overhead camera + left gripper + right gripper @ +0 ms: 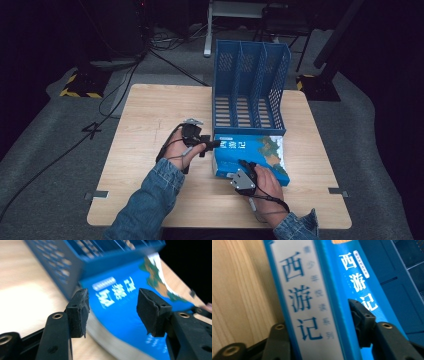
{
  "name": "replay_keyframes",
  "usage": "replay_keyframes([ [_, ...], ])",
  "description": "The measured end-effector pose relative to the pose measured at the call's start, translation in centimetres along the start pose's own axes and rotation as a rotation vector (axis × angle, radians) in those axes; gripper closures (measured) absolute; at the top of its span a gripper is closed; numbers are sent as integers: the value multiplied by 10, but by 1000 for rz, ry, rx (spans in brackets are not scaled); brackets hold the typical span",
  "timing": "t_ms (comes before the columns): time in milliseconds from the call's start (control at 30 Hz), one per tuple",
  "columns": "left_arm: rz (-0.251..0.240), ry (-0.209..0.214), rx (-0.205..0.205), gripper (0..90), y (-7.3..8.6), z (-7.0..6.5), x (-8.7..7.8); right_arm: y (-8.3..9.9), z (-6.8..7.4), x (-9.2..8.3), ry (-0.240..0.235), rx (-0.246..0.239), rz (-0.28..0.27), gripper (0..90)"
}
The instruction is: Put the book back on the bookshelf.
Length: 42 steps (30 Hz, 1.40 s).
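While lying flat at the lower centre of the high view, just in front of the blue file rack [250,85], the book [260,152] keeps its long axis across the frame, from left to right. Gripped already at its lower left edge by the right gripper [247,167]: in the right gripper view, 1 jaw on the blue cover, the other below the white spine [307,302], closed on the book. Reached from the left by the left gripper [210,145], jaws wide apart and holding nothing, with the book's short end just ahead between them. Thick, blue, with white characters and a map-like picture. Probably to be lifted upright into 1 of 3 rack compartments.
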<state>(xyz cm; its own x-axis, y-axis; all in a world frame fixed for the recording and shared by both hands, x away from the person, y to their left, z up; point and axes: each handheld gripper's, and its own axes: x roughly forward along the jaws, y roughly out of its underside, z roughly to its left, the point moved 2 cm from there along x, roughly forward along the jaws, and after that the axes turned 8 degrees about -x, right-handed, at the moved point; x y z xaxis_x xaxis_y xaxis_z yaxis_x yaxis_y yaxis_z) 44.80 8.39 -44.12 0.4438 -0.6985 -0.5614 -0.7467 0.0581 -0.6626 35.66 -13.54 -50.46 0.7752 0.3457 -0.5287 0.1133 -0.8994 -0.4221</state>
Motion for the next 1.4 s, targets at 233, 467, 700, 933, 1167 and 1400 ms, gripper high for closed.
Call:
replay_keyframes([
  [233,-52,-186,32,448,9,42,-18,-2,-14,-8,-40,21,-31,589],
  [467,-17,-313,-4,462,26,93,-30,-6,-37,-21,-106,118,-72,606],
  [700,14,-380,-26,473,37,122,-30,-10,-63,-43,-149,289,-142,617],
  [933,-41,-377,-4,486,38,134,-33,-17,-91,-69,-191,458,-251,621],
  [1167,-60,-379,-3,480,37,136,-31,-18,-112,-83,-179,550,-337,622],
  [1400,-67,-370,-22,490,36,138,-31,-16,-125,-89,-180,641,-449,622],
])
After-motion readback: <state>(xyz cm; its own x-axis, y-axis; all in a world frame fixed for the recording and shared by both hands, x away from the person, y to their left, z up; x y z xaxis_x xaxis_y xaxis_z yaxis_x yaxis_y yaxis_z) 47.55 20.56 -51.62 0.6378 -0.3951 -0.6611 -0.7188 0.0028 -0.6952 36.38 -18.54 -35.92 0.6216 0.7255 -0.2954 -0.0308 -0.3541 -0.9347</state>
